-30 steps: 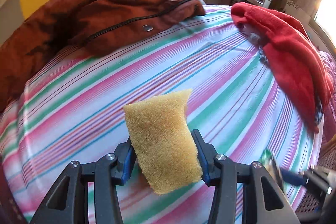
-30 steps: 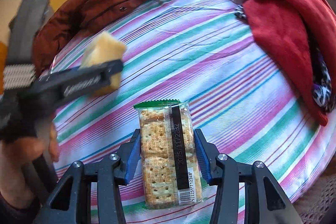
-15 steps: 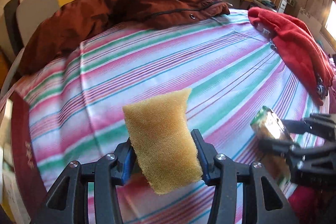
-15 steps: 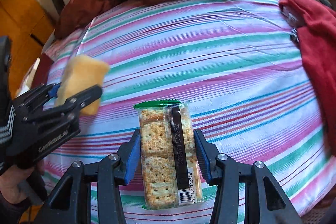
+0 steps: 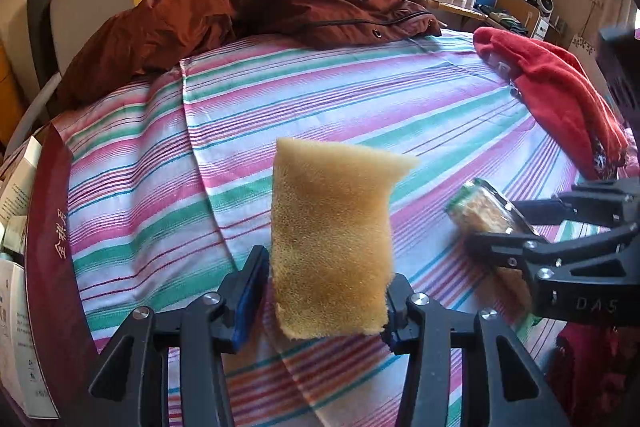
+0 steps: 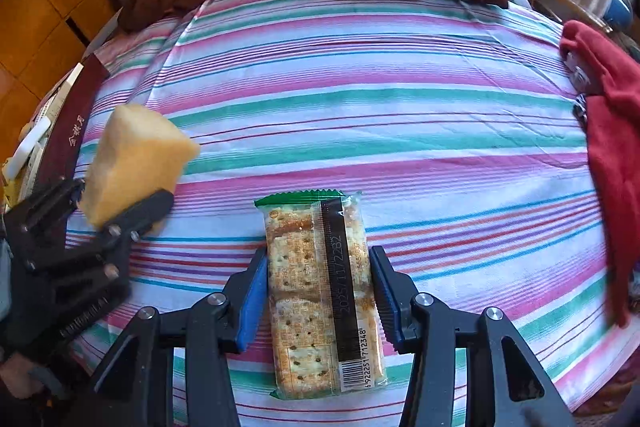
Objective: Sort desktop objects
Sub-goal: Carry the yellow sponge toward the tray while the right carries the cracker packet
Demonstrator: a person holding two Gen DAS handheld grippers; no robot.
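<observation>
My left gripper point(image 5: 324, 291) is shut on a yellow sponge point(image 5: 332, 239) and holds it above the striped sheet point(image 5: 320, 99). The sponge also shows in the right wrist view point(image 6: 132, 167), at the left, in the left gripper point(image 6: 120, 203). My right gripper point(image 6: 318, 295) is shut on a clear pack of crackers point(image 6: 320, 291) with a green top edge and a barcode. The cracker pack also shows in the left wrist view point(image 5: 484, 215), at the right, in the right gripper point(image 5: 504, 223).
A brown jacket point(image 5: 260, 3) lies across the far side of the sheet. A red garment point(image 5: 560, 95) lies at the right edge. A dark red box point(image 5: 48, 227) with white cartons beside it stands at the left. A desk with clutter is behind.
Both grippers have pulled back and swung left, so the dark red box at the left edge has come into view. Each keeps hold of its object.
</observation>
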